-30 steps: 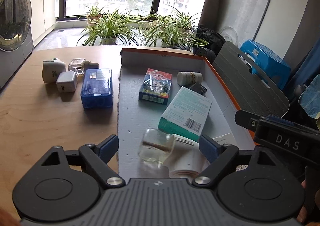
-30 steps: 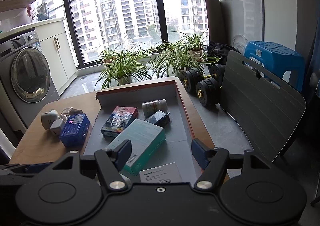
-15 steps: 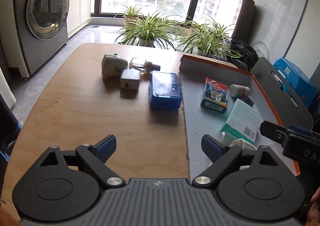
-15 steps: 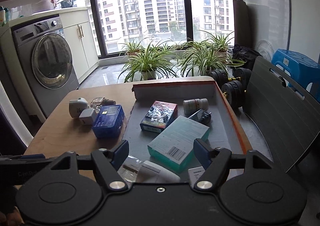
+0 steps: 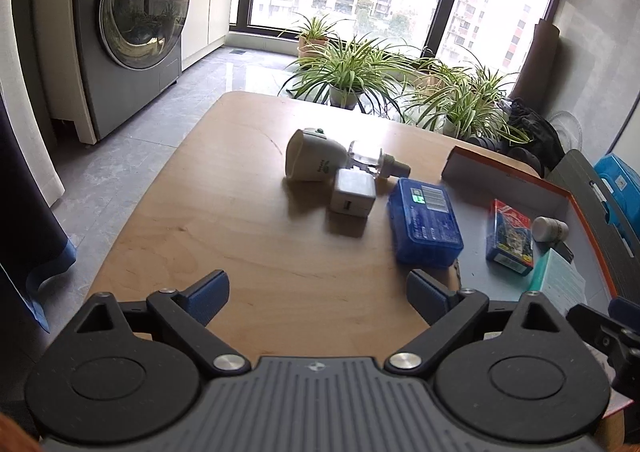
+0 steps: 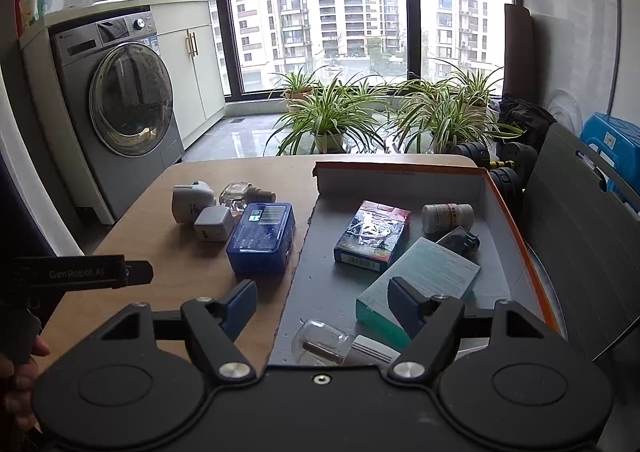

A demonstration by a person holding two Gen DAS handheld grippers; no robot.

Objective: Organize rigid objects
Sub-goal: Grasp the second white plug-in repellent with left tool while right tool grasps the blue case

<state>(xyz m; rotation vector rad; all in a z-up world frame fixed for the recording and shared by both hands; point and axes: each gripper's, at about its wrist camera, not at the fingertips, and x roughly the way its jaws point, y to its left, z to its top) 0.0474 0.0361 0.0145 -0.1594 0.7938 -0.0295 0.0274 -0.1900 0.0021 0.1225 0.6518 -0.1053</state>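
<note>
On the wooden table lie a white round device, a white cube charger, a clear bottle and a blue case. The orange-rimmed tray holds a card box, a white pill bottle, a teal box, a dark small item and a clear bottle with white cap. My left gripper is open and empty over the bare table. My right gripper is open and empty above the tray's near edge.
A washing machine stands at the left. Potted plants line the window beyond the table. A grey chair back, dumbbells and a blue stool are to the right.
My left gripper has swung left from over the tray to over the bare table, leaving the clear bottle in the tray. My right gripper has shifted left, with more of the table showing.
</note>
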